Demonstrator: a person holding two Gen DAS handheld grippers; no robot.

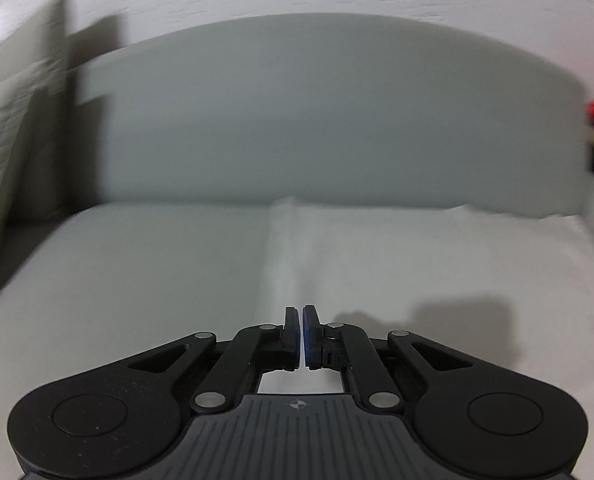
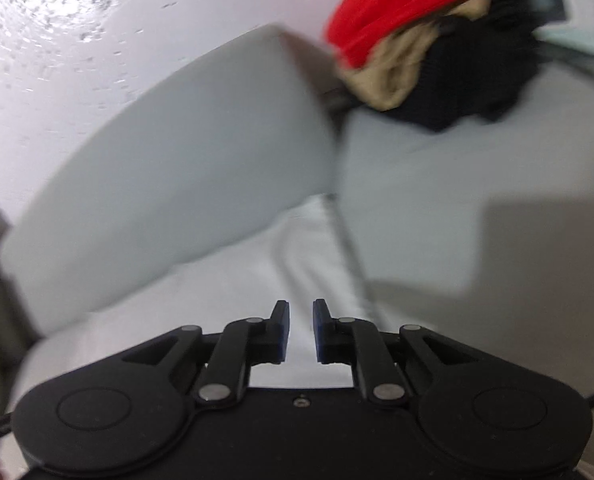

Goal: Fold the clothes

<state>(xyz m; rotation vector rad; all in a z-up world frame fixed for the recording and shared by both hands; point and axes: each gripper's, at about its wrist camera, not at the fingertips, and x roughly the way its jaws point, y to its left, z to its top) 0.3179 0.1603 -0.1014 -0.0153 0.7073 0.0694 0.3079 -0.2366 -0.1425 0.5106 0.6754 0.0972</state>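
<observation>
Left wrist view looks along a grey sofa seat [image 1: 137, 264] toward its backrest [image 1: 317, 120], with a white garment [image 1: 417, 272] spread flat across the right part of the cushion, its left edge running straight up the middle of the frame. The left gripper [image 1: 300, 320] hovers low over that edge with its jaws nearly touching and nothing visibly between them. Right wrist view is tilted and blurred; the right gripper [image 2: 300, 320] has its jaws a little apart and empty, above the same white garment [image 2: 289, 280], with a heap of red, tan and black clothes [image 2: 425, 40] well apart at the sofa's far end. My judgement is that the white piece is laid out and a fold is about to start: each gripper must open, drop onto an edge and pinch the cloth before lifting it over
</observation>
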